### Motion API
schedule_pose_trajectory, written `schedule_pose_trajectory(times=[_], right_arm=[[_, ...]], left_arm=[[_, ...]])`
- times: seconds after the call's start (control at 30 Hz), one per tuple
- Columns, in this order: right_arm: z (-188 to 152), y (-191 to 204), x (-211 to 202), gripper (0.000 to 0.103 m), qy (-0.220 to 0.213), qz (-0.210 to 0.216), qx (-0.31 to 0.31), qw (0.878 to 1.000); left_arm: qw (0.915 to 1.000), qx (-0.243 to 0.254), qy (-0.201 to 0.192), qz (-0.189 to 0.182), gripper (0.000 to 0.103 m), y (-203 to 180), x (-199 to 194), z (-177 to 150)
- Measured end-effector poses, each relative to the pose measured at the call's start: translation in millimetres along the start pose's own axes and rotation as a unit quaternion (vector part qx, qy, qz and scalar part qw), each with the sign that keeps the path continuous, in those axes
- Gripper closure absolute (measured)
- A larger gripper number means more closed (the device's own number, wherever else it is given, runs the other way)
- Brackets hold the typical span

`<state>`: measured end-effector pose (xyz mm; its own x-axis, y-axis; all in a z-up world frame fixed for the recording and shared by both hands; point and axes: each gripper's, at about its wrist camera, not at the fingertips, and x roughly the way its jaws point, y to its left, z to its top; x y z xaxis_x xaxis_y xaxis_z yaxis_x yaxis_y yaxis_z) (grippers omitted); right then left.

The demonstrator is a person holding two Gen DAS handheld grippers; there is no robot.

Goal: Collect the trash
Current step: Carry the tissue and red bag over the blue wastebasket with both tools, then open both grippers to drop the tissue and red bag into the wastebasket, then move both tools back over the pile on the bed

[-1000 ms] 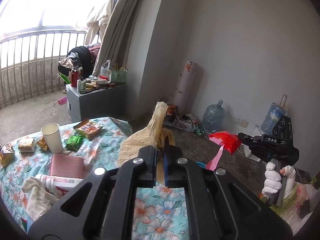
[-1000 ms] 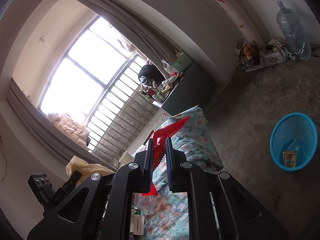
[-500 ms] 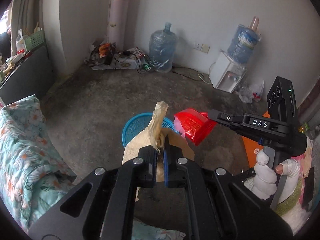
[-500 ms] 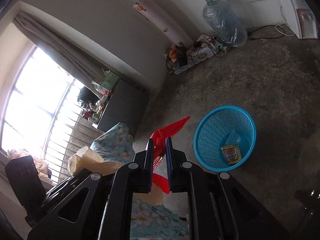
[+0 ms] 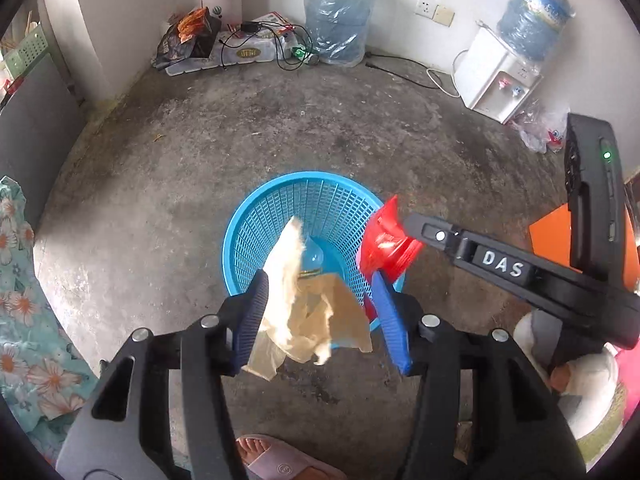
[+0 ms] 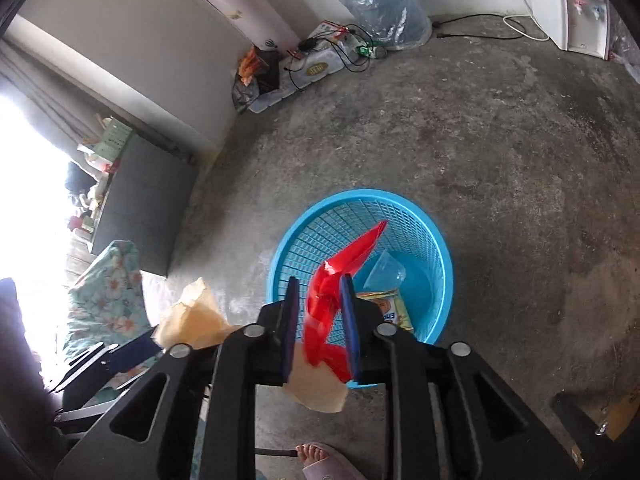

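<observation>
Above a round blue plastic lattice basket [image 5: 320, 208] standing on the bare concrete floor [image 5: 200, 140], two pieces of trash are seen. A crumpled beige paper bag [image 5: 308, 308], creased and torn at its edges, hangs between the blue pads of the left gripper [image 5: 320, 300]; its jaws are opening, and the bag lies against the left pad only. A shiny red plastic wrapper [image 6: 332, 300], twisted into a long strip, sits between the pads of the right gripper [image 6: 318, 300], whose jaws are likewise opening and stand clear of it on one side. Inside the basket, a clear blue-tinted plastic cup [image 6: 384, 272] and a yellow snack packet [image 6: 386, 312] are noted; the packet's print cannot be read in full. White letters "DAS" are read on the right gripper's body in the left wrist view. Both grippers are pointed steeply downward over the basket. A white-gloved hand [image 5: 576, 376] is wrapped round the right gripper's handle.
</observation>
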<state>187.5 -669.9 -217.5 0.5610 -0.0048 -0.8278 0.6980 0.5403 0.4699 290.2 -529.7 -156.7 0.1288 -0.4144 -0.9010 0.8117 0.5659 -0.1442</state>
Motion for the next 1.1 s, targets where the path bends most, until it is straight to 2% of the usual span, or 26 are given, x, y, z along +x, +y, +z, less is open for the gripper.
schedule_pose_trajectory(times=[0.07, 0.2, 0.33, 0.4, 0.53, 0.57, 0.63, 0.8, 0.93, 1.1], right_arm=[[0.5, -5.2, 5.9, 0.07, -0.003, -0.008, 0.014, 1.0], [-8.6, -8.5, -0.4, 0.069, -0.016, 0.012, 0.018, 1.0], [-20.8, 3.8, -20.8, 0.069, -0.033, 0.007, -0.003, 0.999], [-27.6, 15.9, -39.5, 0.069, -0.047, 0.009, -0.015, 0.999], [-43.6, 51.5, -89.6, 0.05, -0.1, 0.012, -0.056, 0.993], [-48.8, 61.5, -103.1, 0.047, -0.114, 0.014, -0.069, 0.991], [-61.2, 81.8, -130.1, 0.035, -0.142, 0.015, -0.098, 0.985], [-99.7, 134.9, -188.3, 0.013, -0.196, -0.007, -0.182, 0.964], [-131.6, 168.7, -217.9, 0.01, -0.207, -0.011, -0.238, 0.949], [-165.6, 193.0, -239.0, 0.01, -0.199, 0.032, -0.261, 0.944]], left_arm=[[0.9999, -0.011, -0.004, -0.008, 0.052, -0.3, 1.7, 1.1], [0.9985, -0.031, -0.031, -0.032, 0.047, 1.7, -12.6, 1.0], [0.9965, -0.03, -0.063, -0.046, 0.045, -3.0, -43.3, -1.6], [0.9941, -0.033, -0.083, -0.061, 0.041, -4.0, -67.2, -6.3], [0.9867, -0.028, -0.138, -0.082, 0.034, -2.2, -129.3, -26.5], [0.9851, -0.024, -0.15, -0.081, 0.032, -1.0, -146.6, -33.0], [0.9822, -0.022, -0.171, -0.075, 0.03, 5.1, -178.8, -48.2], [0.9738, -0.06, -0.212, -0.058, 0.029, 33.3, -255.4, -93.9], [0.968, -0.082, -0.236, -0.022, 0.025, 49.3, -303.4, -134.4], [0.9562, -0.13, -0.262, 0.004, 0.025, 68.5, -351.8, -186.1]])
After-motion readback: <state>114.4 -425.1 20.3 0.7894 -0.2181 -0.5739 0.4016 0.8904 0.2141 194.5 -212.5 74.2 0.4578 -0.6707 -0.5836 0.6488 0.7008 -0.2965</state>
